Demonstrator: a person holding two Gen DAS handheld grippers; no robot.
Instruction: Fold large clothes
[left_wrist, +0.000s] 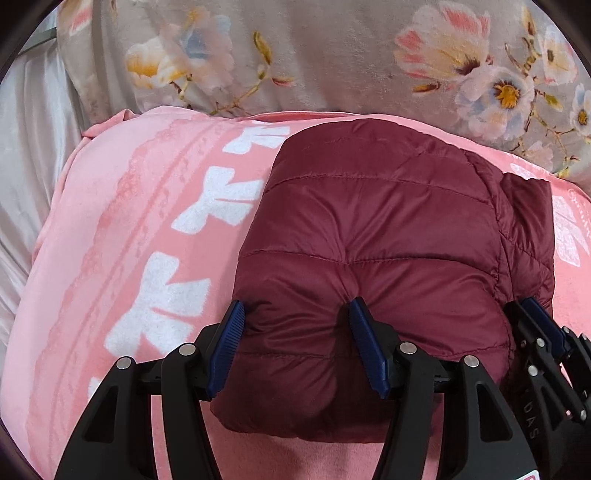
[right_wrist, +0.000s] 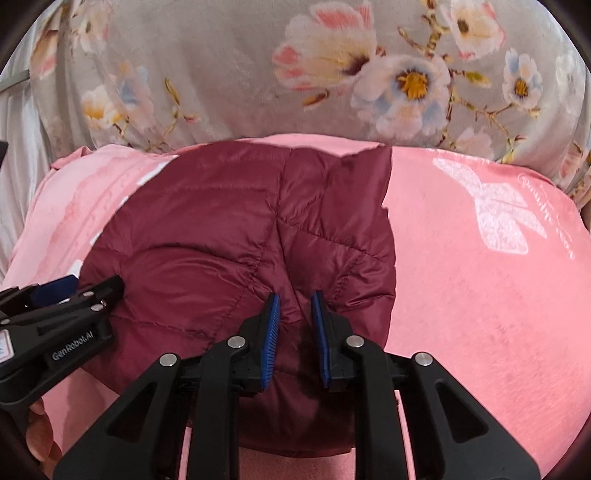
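Observation:
A maroon quilted puffer jacket (left_wrist: 369, 221) (right_wrist: 207, 221) lies folded into a compact bundle on a pink blanket (left_wrist: 129, 221). My left gripper (left_wrist: 295, 306) straddles the bundle's near left corner. A thick puff of jacket fills the gap, and both blue pads press into it. My right gripper (right_wrist: 295, 297) pinches a narrow fold at the near right part, its jaws close together on the fabric. Each gripper shows at the edge of the other's view: the right gripper (left_wrist: 532, 306) at the jacket's right side, the left gripper (right_wrist: 74, 288) at its left.
The pink blanket (right_wrist: 480, 277) with white bow prints covers the bed on both sides of the jacket. A grey floral cover (left_wrist: 332, 55) (right_wrist: 221, 74) rises behind it. White sheet (left_wrist: 29, 129) lies at the far left. A person's hand (right_wrist: 40, 432) shows at the lower left.

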